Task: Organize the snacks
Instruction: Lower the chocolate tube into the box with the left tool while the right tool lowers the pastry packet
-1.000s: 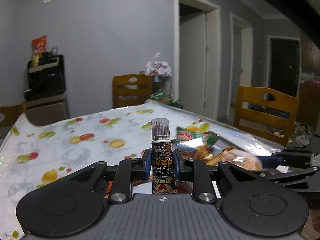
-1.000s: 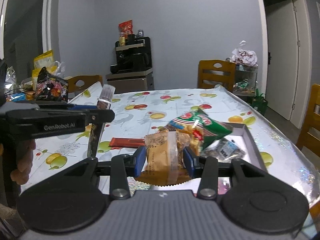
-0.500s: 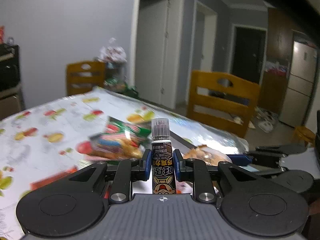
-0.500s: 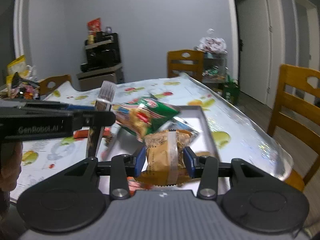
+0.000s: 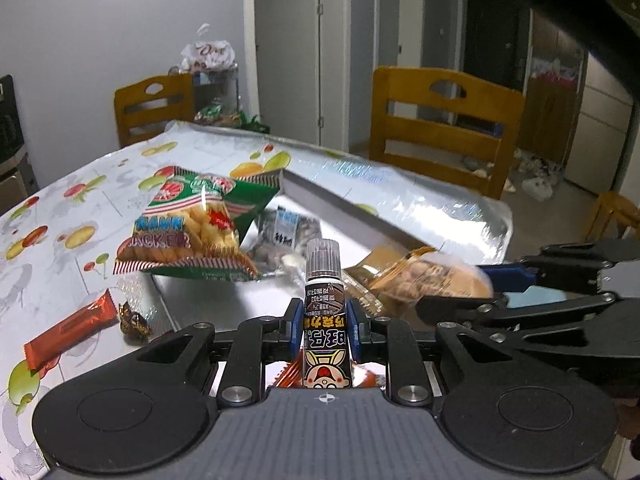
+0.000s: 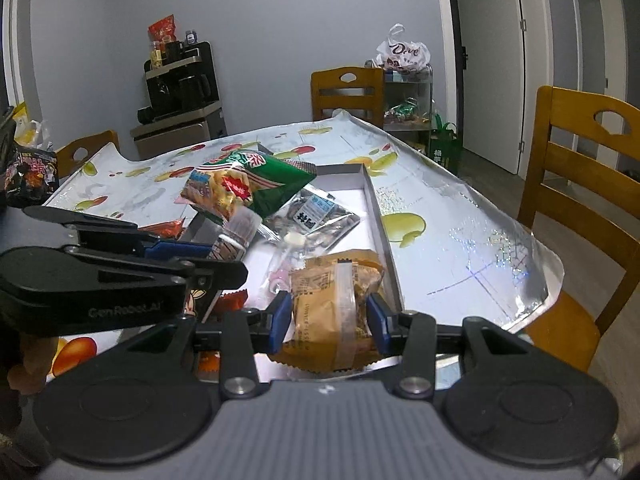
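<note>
My left gripper (image 5: 323, 330) is shut on a brown chocolate tube with a clear cap (image 5: 324, 304), held upright over the near end of a white shallow box (image 5: 332, 208). My right gripper (image 6: 329, 316) is shut on a tan wrapped pastry packet (image 6: 334, 304), also above the box's (image 6: 380, 220) near end; the same packet (image 5: 424, 284) shows at the right of the left wrist view. Inside the box lie a green cracker bag (image 5: 192, 228) and a clear nut pouch (image 5: 286, 236). The cracker bag (image 6: 248, 184) and pouch (image 6: 316, 216) also appear ahead of my right gripper.
An orange-red bar (image 5: 68, 332) and a small dark foil candy (image 5: 134, 322) lie on the fruit-print tablecloth (image 5: 60, 216) left of the box. Wooden chairs (image 5: 444, 128) stand at the table's far and right edges. A dark snack bag (image 6: 32, 172) sits far left.
Both grippers have swung right and sunk toward the box, each keeping its hold. The box and the snacks in it now lie closer and lower in both views.
</note>
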`<state>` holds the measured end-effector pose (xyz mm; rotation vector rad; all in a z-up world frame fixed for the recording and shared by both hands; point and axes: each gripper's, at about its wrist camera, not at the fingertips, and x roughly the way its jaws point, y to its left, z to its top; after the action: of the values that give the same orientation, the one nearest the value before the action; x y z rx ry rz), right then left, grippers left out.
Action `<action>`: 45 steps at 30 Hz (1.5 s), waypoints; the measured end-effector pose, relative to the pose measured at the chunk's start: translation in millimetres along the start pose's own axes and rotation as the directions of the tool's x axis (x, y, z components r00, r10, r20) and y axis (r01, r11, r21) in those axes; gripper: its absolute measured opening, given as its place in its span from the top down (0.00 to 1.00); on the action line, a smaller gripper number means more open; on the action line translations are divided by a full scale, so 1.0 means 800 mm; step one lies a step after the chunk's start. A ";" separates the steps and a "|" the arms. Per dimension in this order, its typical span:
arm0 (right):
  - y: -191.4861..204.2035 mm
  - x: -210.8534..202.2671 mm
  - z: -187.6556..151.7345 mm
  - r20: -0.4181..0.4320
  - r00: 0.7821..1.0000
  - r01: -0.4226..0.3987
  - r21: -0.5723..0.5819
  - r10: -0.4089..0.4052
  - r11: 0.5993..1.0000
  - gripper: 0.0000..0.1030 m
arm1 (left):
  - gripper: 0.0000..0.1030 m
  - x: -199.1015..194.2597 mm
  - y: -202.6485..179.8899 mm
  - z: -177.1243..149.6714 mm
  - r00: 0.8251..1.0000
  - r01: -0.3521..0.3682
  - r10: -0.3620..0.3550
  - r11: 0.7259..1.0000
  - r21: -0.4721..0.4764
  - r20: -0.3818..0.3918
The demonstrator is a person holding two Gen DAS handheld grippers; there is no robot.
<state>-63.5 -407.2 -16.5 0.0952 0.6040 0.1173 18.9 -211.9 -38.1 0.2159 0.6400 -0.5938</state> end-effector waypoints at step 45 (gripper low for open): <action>0.012 0.029 0.020 0.030 0.999 0.018 0.006 -0.018 1.000 0.45 | 0.38 0.006 0.037 0.005 0.999 -0.028 0.031 0.995 -0.095 0.030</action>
<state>-36.7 -395.4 -15.2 0.0966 0.5749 0.0963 40.9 -191.4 -37.9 0.1271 0.6314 -0.5362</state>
